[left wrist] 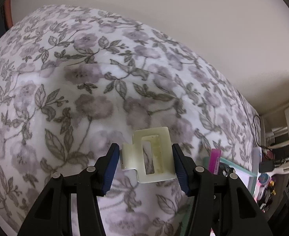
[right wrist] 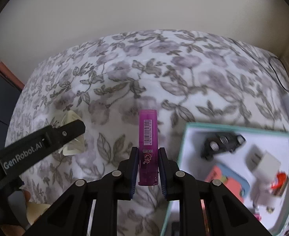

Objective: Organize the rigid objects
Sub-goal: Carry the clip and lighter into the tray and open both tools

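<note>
a flowered blanket (left wrist: 85,78) in white, grey and mauve is spread over a bed and fills most of both views, with a plain pale wall (left wrist: 203,19) behind it. on the blanket, at the right of the right wrist view, a shallow box (right wrist: 233,127) with a teal rim and white floor is seen. inside it a small black toy car (right wrist: 222,142) lies toward the far side, a white plug adapter (right wrist: 262,161) is beside it, a pink and blue flat item (right wrist: 229,179) lies nearer, and a small red item (right wrist: 279,182) sits at the right edge; these are blurred and cannot be told more exactly.

the left tool (left wrist: 144,165) is held above the blanket, and a cream rectangular hair clip (left wrist: 152,155) is gripped between its blue pads, its hinge tab toward the left pad. the same clip is partly hidden behind the left tool's black finger in the right wrist view.

the right tool (right wrist: 148,169) is closed on a translucent purple lighter (right wrist: 148,143), which is held upright with a barcode label on its upper half and its lower end between the pads. the lighter is held over the blanket, just left of the box rim, and is not yet inside the box.
</note>
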A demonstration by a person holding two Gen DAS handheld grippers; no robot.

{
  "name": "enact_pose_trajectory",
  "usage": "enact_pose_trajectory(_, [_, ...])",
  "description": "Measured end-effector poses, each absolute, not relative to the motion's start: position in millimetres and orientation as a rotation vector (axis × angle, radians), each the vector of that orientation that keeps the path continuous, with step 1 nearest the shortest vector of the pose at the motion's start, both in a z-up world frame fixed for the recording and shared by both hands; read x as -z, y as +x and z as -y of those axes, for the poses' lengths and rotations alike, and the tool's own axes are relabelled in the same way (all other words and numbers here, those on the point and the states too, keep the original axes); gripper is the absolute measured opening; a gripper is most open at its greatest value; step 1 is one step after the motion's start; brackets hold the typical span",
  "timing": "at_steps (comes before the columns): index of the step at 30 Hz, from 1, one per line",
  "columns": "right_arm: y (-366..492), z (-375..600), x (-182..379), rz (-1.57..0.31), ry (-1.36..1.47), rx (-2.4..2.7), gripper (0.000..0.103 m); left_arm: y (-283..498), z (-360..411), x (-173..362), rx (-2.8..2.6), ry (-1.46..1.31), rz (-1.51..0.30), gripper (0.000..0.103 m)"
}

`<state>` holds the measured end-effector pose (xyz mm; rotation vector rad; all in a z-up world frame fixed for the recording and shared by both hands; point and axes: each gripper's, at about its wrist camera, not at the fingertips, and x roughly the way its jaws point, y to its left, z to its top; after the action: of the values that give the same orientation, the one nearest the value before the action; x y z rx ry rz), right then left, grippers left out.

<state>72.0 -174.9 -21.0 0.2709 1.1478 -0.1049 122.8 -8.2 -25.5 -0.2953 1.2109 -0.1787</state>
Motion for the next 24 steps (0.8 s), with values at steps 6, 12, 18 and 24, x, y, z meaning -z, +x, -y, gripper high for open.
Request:
enact_pose_trajectory(6, [30.2,196.4,5.2,-1.117,0.329,0.152,0.021,98.2,21.6,3.4,0.191,-0.233,-1.176,0.056])
enact_pose_trajectory(12, [-12.4,217.2,-9.0,-1.088,0.37,0.194,0.021,66.1,42.8,-13.1,0.232,-0.155,-1.145,0.056])
enact_pose_trajectory(18, [-52.4,239.1,-18.1,-1.065,0.406,0.255,0.021,38.6,67.4,-23.6,0.293,-0.088,-1.12,0.056])
enact_pose_trajectory(24, [-84.0,267.4,-13.7,-1.053,0.474,0.32,0.021,11.4,91.2,-22.9,0.38,-0.077,-1.137,0.056])
